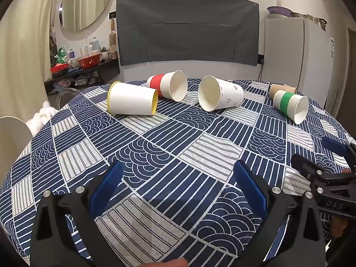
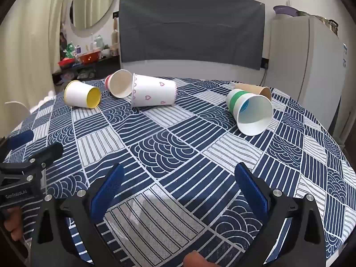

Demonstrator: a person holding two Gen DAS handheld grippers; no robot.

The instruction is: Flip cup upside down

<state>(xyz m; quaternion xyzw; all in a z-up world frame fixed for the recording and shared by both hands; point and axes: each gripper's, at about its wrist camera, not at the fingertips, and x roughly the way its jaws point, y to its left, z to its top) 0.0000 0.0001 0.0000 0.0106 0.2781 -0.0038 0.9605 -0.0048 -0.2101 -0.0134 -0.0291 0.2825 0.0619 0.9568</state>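
Five paper cups lay on their sides across the far half of the counter [image 1: 155, 155], which was covered in a blue-and-white patterned cloth. From the left: a yellow-rimmed cup [image 1: 132, 99] with its mouth toward the right, a red-banded cup [image 1: 170, 85] just behind it, a heart-printed cup [image 1: 220, 93] near the middle, then a green-banded cup [image 2: 250, 111] with a plain brown cup [image 2: 255, 89] touching it from behind. In the right wrist view the red-banded cup's rim met the rim of the heart-printed cup. None of them was held.

The left gripper [image 1: 178, 189] hovered over the near part of the cloth, its blue-padded fingers [image 1: 106, 187] spread wide with nothing between them. The right gripper [image 2: 178, 189] hovered beside it, fingers [image 2: 251, 191] equally wide and empty. Both were well apart from the cups.
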